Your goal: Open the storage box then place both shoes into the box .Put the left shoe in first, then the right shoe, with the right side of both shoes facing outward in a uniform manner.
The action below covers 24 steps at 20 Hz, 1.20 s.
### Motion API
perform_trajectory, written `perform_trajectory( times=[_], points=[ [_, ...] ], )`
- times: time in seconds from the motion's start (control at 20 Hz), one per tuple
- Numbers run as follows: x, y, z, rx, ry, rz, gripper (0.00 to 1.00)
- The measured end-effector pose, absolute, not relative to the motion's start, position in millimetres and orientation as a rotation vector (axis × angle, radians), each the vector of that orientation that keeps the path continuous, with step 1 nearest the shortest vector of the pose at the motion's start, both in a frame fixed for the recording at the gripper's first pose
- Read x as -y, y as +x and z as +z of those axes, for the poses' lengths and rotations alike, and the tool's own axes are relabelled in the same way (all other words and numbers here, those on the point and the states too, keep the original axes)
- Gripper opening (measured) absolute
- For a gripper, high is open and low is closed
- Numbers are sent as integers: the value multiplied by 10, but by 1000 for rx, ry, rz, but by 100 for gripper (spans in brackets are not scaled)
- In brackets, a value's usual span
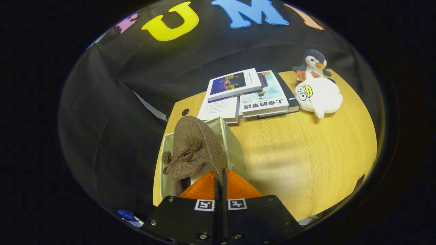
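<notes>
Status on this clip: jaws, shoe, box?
Gripper jaws nearly closed on the heel edge of the brown shoe. Shoe held over the open storage box, toe pointing away. Books and plush toys beyond, apart.

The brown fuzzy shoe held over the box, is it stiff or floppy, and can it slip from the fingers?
The brown shoe looks like soft felt with a small bow, so probably light and somewhat floppy. The fingers are nearly closed on its heel edge, so it may sag or swing. Its fuzzy surface likely resists slipping. It hangs above the open storage box.
</notes>
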<state>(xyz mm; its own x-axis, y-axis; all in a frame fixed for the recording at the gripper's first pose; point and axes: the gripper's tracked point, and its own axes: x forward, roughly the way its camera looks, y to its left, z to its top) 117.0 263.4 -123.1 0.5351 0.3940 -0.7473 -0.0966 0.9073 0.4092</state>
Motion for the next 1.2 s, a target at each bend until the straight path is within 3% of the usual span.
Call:
perform_trajectory(
  times=[0.45,0.55,0.6,0.75,1.2],
  points=[
    [-2824,1031,-1382,-983,310,289,1],
    [-2884,1009,-1353,-966,361,306,20],
    [-2864,1028,-1305,-945,378,308,49],
    [-2719,1089,-1149,-882,383,305,98],
    [-1896,1003,-809,-727,300,263,98]
  ],
)
